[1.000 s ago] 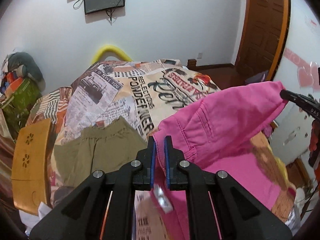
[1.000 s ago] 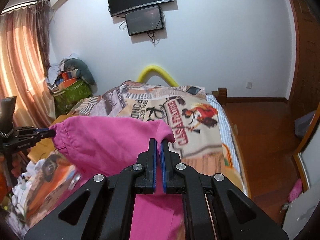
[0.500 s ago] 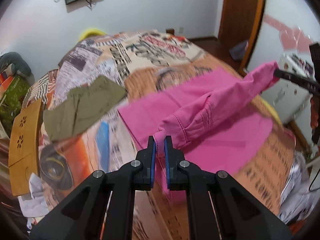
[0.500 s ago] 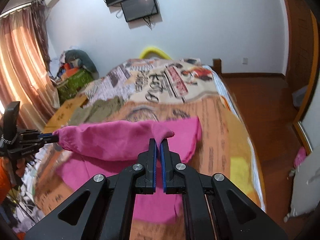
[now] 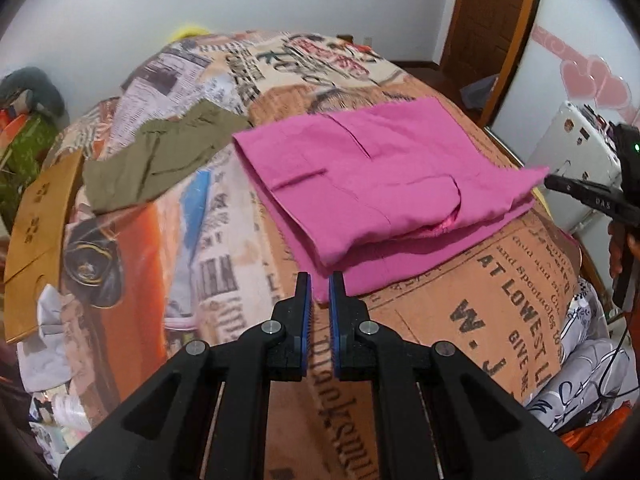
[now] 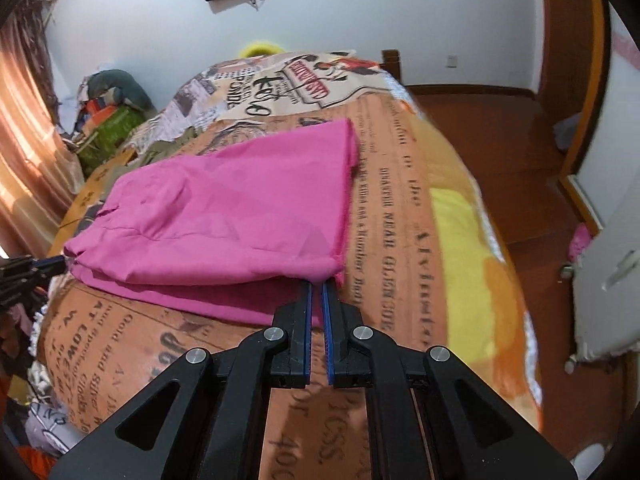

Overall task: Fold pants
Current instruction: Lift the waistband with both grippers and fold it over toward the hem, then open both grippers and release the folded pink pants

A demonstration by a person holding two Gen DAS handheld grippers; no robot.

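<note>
The pink pants [image 5: 380, 184] lie folded over on the printed bedspread [image 5: 460, 312]; they also show in the right wrist view [image 6: 232, 216]. My left gripper [image 5: 319, 284] sits at the near left corner of the fold, its jaws slightly apart, with the cloth edge just beyond the tips. My right gripper [image 6: 316, 286] sits at the near right corner, jaws slightly apart, and the pink edge touches the tips. The right gripper also shows in the left wrist view [image 5: 576, 192], and the left one in the right wrist view [image 6: 40, 268].
Olive-green shorts [image 5: 160, 156] lie on the bed to the left of the pants. A wooden board [image 5: 36, 236] stands at the bed's left edge. Clutter [image 6: 108, 112] is piled by the curtain. The wooden floor [image 6: 500, 152] and a door are on the right.
Both grippers brought the lifted waistband down toward me, laying the pants folded in half on the bed. The jaws have eased apart and the cloth has slipped out of them.
</note>
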